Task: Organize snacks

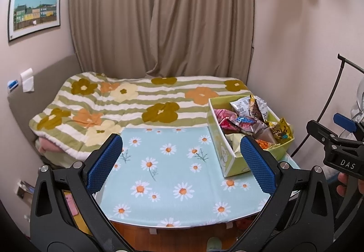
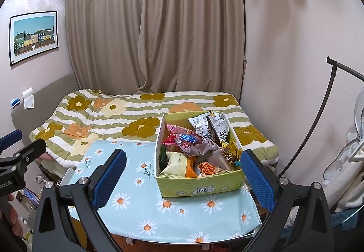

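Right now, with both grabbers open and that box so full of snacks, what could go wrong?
1. The box is heaped: packets overlap and some stand above the rim, so pulling one out may drag or tip its neighbours onto the table.
2. The box sits at the table's far right corner, next to the bed; a push might slide it off the edge.
3. The open right gripper and left gripper are close together and could bump.

Beige curtain (image 1: 159,15) top centre. Framed houses picture (image 1: 34,11) upper left wall. Flower-striped quilt (image 1: 127,104) on bed, mid-frame. Daisy cloth (image 1: 168,174) covers worktop, lower centre. Black stand (image 2: 318,120) right edge.
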`<state>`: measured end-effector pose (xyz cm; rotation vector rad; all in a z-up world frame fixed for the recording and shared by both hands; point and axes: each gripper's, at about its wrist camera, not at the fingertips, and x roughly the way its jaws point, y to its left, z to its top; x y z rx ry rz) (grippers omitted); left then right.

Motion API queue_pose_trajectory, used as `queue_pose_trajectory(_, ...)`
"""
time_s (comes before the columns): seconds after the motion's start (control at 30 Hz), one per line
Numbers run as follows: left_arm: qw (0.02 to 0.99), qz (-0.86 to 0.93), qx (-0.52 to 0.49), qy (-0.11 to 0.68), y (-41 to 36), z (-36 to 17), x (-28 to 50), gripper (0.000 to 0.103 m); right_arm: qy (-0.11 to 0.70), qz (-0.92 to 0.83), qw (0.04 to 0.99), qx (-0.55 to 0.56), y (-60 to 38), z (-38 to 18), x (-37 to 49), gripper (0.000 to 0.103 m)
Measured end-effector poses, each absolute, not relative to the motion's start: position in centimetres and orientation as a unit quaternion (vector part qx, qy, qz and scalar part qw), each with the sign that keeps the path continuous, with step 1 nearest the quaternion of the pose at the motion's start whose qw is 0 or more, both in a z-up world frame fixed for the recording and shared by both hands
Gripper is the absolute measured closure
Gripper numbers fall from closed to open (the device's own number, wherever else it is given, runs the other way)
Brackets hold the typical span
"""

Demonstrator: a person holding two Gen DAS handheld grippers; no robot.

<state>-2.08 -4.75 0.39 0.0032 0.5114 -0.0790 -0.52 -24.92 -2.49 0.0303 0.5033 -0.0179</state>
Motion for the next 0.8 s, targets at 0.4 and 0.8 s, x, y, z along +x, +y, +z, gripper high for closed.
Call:
queue_pose_trajectory(0.4,0.967,-0.037,-0.003,0.253,-4.37,0.02,-1.65,0.000,0.249,-0.008,0.968,0.016,-24.95,-2.56,-0.28,0.003)
queue_pose_trajectory(0.8,0.971,-0.008,0.016,0.238,-4.08,-0.27,-1.48,0.000,0.250,-0.008,0.968,0.015,-24.95,-2.58,-0.13,0.003)
